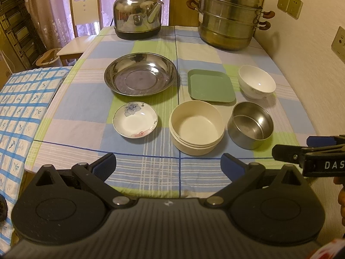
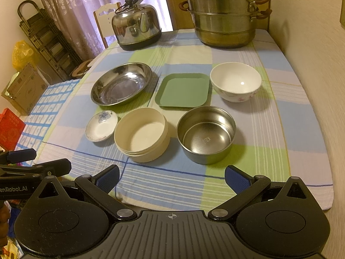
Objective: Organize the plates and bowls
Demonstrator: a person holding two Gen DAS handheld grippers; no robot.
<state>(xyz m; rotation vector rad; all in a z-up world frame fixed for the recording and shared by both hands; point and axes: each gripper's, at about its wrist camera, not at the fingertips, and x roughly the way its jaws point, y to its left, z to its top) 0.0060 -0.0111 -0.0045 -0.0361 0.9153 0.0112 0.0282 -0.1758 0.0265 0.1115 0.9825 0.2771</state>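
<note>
Left tool (image 1: 168,168) fills the bottom of its frame, blue-padded fingers spread wide and empty — right tool (image 2: 171,178) likewise, held level beside it.

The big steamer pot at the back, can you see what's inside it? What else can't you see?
- Steamer pot: lid on in both views, contents hidden.
- Kettle: closed, contents hidden.
- Cream bowl and steel bowl: near walls hide their outer bases' far sides.
- Chair: partly behind the table.

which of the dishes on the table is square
The green plate, in the back row between the large steel plate and the white flowered bowl. It alone is square with rounded corners; every other dish is round.
</note>
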